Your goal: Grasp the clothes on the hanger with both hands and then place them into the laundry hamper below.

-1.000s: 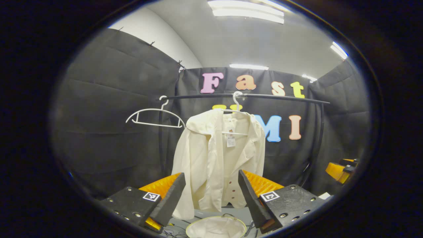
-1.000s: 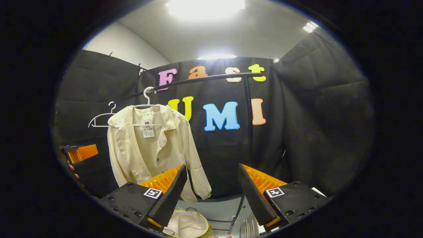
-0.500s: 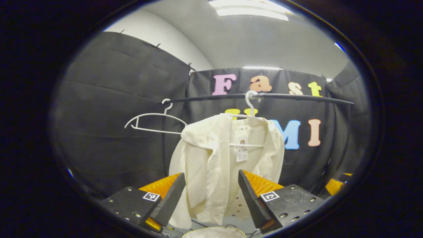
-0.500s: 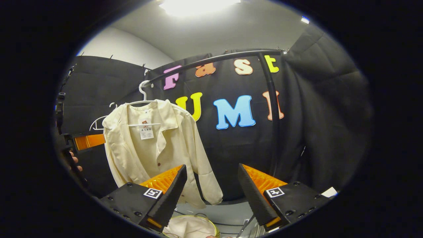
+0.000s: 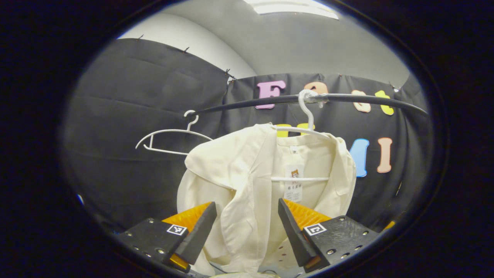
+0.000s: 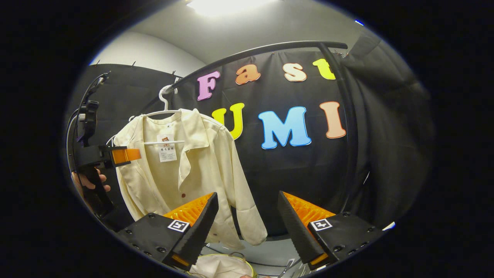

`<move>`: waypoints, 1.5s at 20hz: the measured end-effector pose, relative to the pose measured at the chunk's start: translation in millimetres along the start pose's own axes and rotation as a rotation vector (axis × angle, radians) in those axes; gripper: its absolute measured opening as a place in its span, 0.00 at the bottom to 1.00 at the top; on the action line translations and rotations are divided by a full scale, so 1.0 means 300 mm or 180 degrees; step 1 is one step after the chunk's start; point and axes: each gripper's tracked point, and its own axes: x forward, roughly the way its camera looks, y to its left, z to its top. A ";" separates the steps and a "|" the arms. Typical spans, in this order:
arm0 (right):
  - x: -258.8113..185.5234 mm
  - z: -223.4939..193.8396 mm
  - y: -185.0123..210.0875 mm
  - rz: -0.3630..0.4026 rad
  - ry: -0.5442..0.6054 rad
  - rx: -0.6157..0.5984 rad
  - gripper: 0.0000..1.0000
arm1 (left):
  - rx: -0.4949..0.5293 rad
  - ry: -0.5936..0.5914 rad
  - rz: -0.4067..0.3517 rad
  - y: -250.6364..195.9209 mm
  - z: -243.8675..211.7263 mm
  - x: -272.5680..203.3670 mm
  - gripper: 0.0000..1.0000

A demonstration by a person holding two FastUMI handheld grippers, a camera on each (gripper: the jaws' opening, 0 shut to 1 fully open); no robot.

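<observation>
Shirt on hanger, ungrasped; both grippers' jaws wide apart, holding nothing; hamper below awaits.

white tag inside cream shirt collar, print too small to read, square black-and-white markers on gripper fingers, no text
</observation>
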 end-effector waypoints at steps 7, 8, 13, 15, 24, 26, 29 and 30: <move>0.099 -0.062 -0.005 0.0229 0.0163 -0.0021 0.98 | 0.0185 -0.0001 0.0291 0.006 -0.033 0.119 0.91; 0.108 -0.068 -0.004 0.0254 0.0178 -0.0017 0.98 | 0.0218 -0.0006 0.0338 0.012 -0.035 0.127 0.94; 0.143 -0.118 -0.006 0.0352 0.0292 0.0036 0.98 | 0.0350 -0.0020 0.0576 0.048 -0.029 0.147 0.90; 0.151 -0.151 0.004 0.0391 0.0384 0.0046 0.98 | 0.0380 -0.0023 0.0553 0.051 -0.026 0.145 0.58; 0.169 -0.108 0.175 0.0808 0.0334 -0.0013 0.98 | 0.0181 -0.0042 0.0133 0.082 -0.001 0.080 0.01; 0.183 -0.057 0.227 0.0909 0.0219 -0.0029 0.98 | 0.0170 -0.0067 0.0091 0.083 0.011 0.075 0.01; 0.207 0.008 0.321 0.1098 0.0141 0.0107 0.98 | 0.0079 -0.0103 0.0048 0.076 0.022 0.055 0.00; 0.219 0.026 0.351 0.1156 0.0139 0.0145 0.98 | 0.0064 -0.0110 0.0047 0.080 0.024 0.046 0.00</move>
